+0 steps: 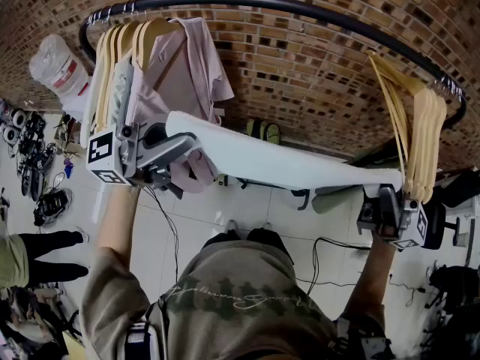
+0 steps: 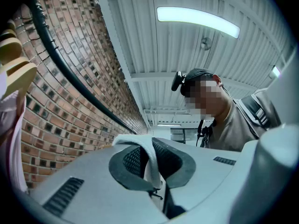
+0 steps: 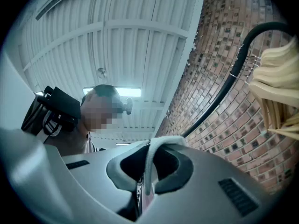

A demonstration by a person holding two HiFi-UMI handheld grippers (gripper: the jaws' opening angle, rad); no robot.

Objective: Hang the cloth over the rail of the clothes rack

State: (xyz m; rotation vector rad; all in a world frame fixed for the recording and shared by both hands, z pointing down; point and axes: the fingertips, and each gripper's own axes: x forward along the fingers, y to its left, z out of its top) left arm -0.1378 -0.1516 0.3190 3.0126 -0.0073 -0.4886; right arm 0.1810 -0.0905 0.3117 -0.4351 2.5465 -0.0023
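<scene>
A white cloth (image 1: 285, 163) is stretched in a long band between my two grippers, below the black curved rail (image 1: 300, 10) of the clothes rack. My left gripper (image 1: 169, 132) is shut on the cloth's left end. My right gripper (image 1: 385, 192) is shut on its right end. In the left gripper view, a fold of the cloth (image 2: 148, 164) is pinched between the jaws of the left gripper (image 2: 152, 169), with the rail (image 2: 60, 64) up to the left. The right gripper view shows the cloth (image 3: 150, 164) clamped in the right gripper (image 3: 148, 171), and the rail (image 3: 219, 97) to the right.
Wooden hangers (image 1: 127, 43) with a pale pink shirt (image 1: 191, 66) hang at the rail's left end, and more bare wooden hangers (image 1: 416, 133) at its right end. A brick wall (image 1: 315, 58) stands behind. A plastic-wrapped bundle (image 1: 56, 66), shoes (image 1: 34, 145) and cables (image 1: 330, 242) lie around.
</scene>
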